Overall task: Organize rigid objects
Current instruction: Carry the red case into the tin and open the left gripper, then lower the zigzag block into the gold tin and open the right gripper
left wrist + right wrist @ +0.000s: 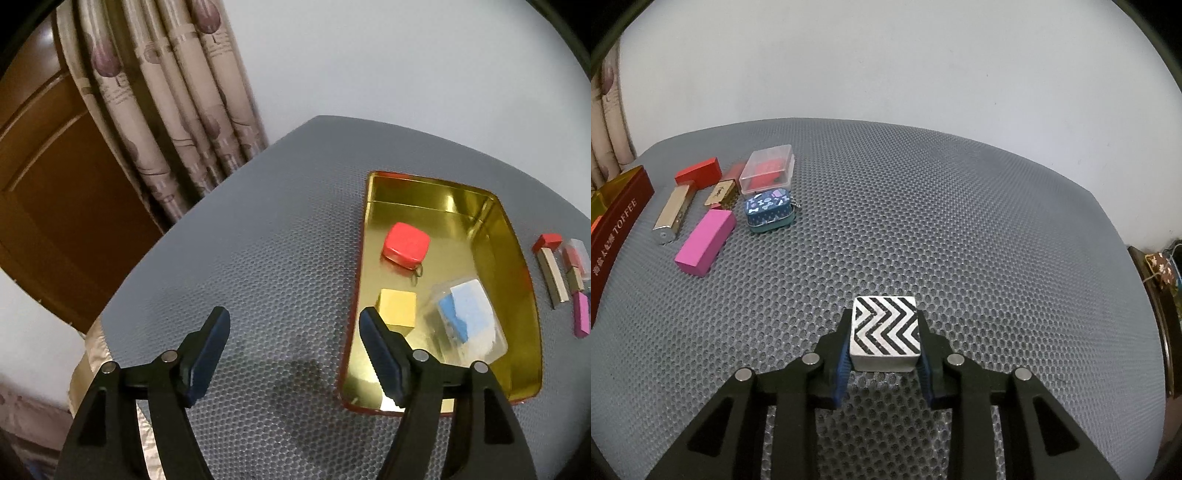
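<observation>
The right gripper (884, 338) is clamped on a zigzag-patterned block (884, 332), held just above the grey mesh counter (960, 221). The left gripper (295, 328) hangs wide open with nothing in it, beside the gold tin (517, 258), which holds a red case (406, 243), a yellow cube (397, 308) and a clear box (467, 321). A pink block (705, 242), a gold bar (672, 214) and a blue tin (768, 208) lie in a cluster on the counter near the tin.

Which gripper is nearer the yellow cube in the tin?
Left. The left gripper hangs open with one fingertip beside the yellow cube in the gold tin. The right gripper is over the mat, shut on the chevron block.
</observation>
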Motion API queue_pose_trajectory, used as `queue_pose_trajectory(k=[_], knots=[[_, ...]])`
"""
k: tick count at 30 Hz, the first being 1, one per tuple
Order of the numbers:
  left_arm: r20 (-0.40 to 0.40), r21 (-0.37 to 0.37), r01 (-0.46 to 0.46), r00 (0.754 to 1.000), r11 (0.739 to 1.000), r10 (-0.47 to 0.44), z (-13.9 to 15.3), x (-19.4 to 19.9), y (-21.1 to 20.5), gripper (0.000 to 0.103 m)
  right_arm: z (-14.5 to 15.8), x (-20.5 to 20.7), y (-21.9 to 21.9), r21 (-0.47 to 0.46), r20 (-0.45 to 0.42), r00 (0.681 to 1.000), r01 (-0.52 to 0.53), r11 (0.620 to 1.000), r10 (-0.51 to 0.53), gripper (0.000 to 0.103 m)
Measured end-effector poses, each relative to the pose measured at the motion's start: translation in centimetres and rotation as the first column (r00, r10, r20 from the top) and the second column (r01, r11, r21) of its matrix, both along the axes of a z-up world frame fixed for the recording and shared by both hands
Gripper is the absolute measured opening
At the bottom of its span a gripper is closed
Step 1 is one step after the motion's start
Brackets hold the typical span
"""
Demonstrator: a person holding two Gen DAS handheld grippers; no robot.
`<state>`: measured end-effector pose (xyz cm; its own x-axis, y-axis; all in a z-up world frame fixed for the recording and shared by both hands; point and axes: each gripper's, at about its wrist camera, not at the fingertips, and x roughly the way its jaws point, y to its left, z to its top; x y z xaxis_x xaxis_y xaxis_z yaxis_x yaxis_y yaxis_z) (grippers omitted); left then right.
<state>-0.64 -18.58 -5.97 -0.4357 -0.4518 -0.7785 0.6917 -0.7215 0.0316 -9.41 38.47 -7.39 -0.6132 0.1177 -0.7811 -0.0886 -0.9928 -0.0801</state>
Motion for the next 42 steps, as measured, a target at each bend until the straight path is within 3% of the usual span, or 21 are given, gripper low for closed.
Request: queue_pose_trajectory(k=[9,17,23,24,31,33,42], knots=[[-0.032,-0.013,-0.02,0.999,1.0,0.02,0.6,0.2,0.1,0.073,1.3,0.3,1.3,-0.027,-0.008,1.0,0.007,1.0,-0.007,0.03],[-0.034,0.015,-0.044,0.998,0.999,0.045,0.6,0.6,-0.5,0.074,4.6,2.6,-0.5,-0.084,-0.051,0.993,-0.109,0.99,0.105,0.03],[-0.033,0.032,-0.087,0.996,0.996,0.089,0.5,0.9,-1.3,0.074,7.3,3.7,-4.9,-0.135,-0.078,0.971,-0.235,0.963,0.226,0.03],[-0.032,0.034,-0.095,0.995,0.995,0.096,0.5,1.0,-1.4,0.074,9.0,3.8,-8.1,-0.139,-0.081,0.967,-0.251,0.958,0.241,0.03],[-0.035,0.056,-0.146,0.988,0.988,0.148,0.3,1.5,-2.3,0.074,13.4,2.9,-16.6,-0.166,-0.122,0.91,-0.413,0.895,0.397,0.03],[-0.039,0.057,-0.162,0.986,0.985,0.164,0.4,1.7,-2.6,0.074,15.5,4.5,-17.9,-0.167,-0.128,0.889,-0.457,0.874,0.44,0.03],[-0.049,0.093,-0.221,0.973,0.971,0.227,0.1,2.4,-3.7,0.074,15.3,3.2,-25.9,-0.159,-0.104,0.82,-0.572,0.804,0.563,0.03]])
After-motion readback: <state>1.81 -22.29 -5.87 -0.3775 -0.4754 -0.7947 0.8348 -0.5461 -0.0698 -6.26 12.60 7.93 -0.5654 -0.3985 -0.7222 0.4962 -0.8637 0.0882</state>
